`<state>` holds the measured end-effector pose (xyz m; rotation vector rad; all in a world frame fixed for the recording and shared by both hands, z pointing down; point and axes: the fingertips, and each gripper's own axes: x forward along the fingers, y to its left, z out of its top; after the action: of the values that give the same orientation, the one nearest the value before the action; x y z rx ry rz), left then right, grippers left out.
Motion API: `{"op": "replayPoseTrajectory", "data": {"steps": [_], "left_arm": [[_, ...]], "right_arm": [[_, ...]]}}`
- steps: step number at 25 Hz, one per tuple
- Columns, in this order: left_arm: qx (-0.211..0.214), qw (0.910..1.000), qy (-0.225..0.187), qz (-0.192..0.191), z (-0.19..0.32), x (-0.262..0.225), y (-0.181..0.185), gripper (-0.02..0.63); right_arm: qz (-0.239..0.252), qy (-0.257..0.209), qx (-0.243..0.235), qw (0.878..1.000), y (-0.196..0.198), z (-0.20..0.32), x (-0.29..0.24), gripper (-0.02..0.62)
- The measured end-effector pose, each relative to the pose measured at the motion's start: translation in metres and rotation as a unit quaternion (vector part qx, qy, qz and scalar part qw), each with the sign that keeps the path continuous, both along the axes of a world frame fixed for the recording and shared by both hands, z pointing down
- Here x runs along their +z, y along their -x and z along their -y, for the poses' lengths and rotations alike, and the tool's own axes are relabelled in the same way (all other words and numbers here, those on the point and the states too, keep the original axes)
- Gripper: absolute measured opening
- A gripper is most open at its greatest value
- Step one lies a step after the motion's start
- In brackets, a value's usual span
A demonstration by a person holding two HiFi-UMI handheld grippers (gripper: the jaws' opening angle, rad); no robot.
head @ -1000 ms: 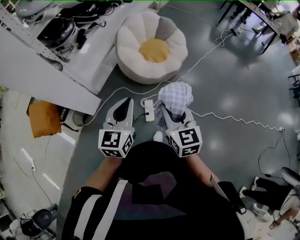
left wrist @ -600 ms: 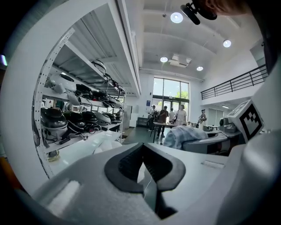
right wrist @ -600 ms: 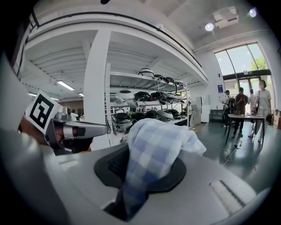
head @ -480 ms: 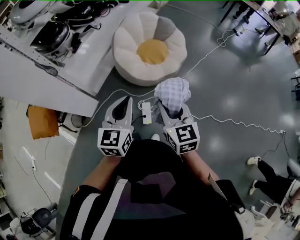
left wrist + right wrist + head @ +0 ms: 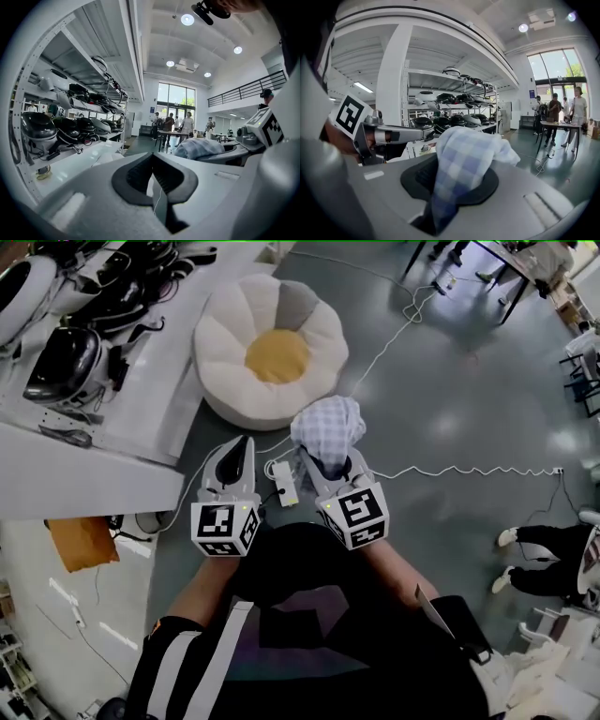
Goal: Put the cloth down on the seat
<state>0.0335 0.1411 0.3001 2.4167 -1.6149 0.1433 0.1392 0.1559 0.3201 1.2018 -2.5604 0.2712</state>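
1. While the right gripper (image 5: 454,187) is clenched on the checked cloth (image 5: 464,157), I read the cloth as bunched up out of the jaws, with a tail pinched down between the pads.
2. From the head view, the cloth (image 5: 327,428) hangs over bare floor, just short of the near rim of the flower-shaped seat (image 5: 225,338).
3. The relation that matters is this: the seat lies ahead of the right gripper (image 5: 330,457) and off to its left, so I judge the carry must go forward and leftward before any release.
4. The left gripper (image 5: 238,452) has its jaws closed together with nothing between them. It sits more squarely below the seat than the right one does, but it carries nothing.
5. The seat is round with a yellow centre (image 5: 277,354), so no long axis needs matching. The bundle only has to clear the rim.
6. A power strip (image 5: 281,482) lies on the floor between the two grippers, with a white cable (image 5: 450,470) running off to the right. I would keep the cloth's tail above both on the way across.
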Motion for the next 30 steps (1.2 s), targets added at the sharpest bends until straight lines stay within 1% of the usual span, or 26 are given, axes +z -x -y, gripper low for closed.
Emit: {"op": "replayPoseTrajectory", "data": {"steps": [3,6,10,17,24,26,30], "left_arm": [[0.013,0.9999,-0.003,0.006,0.040,0.004,0.011,0.002],[0.023,0.9997,0.009,0.008,0.078,0.017,0.032,0.002],[0.032,0.9993,0.017,0.010,0.127,0.029,0.054,0.002],[0.051,0.9984,0.021,0.010,0.197,0.032,0.088,0.002],[0.067,0.9976,0.015,0.007,0.246,0.028,0.126,0.002],[0.068,0.9975,0.016,0.011,0.258,0.031,0.136,0.002],[0.056,0.9981,0.021,0.014,0.282,0.036,0.152,0.002]], "right_arm": [[-0.009,0.004,0.012,1.000,0.011,0.039,0.006,0.086],[-0.018,0.020,0.031,0.999,0.027,0.076,0.018,0.086],[-0.025,0.036,0.042,0.998,0.048,0.117,0.028,0.086],[-0.042,0.045,0.069,0.996,0.070,0.184,0.030,0.086],[-0.054,0.037,0.100,0.993,0.093,0.239,0.023,0.086],[-0.056,0.032,0.102,0.993,0.099,0.249,0.021,0.086],[-0.057,0.031,0.093,0.994,0.110,0.271,0.022,0.086]]}}
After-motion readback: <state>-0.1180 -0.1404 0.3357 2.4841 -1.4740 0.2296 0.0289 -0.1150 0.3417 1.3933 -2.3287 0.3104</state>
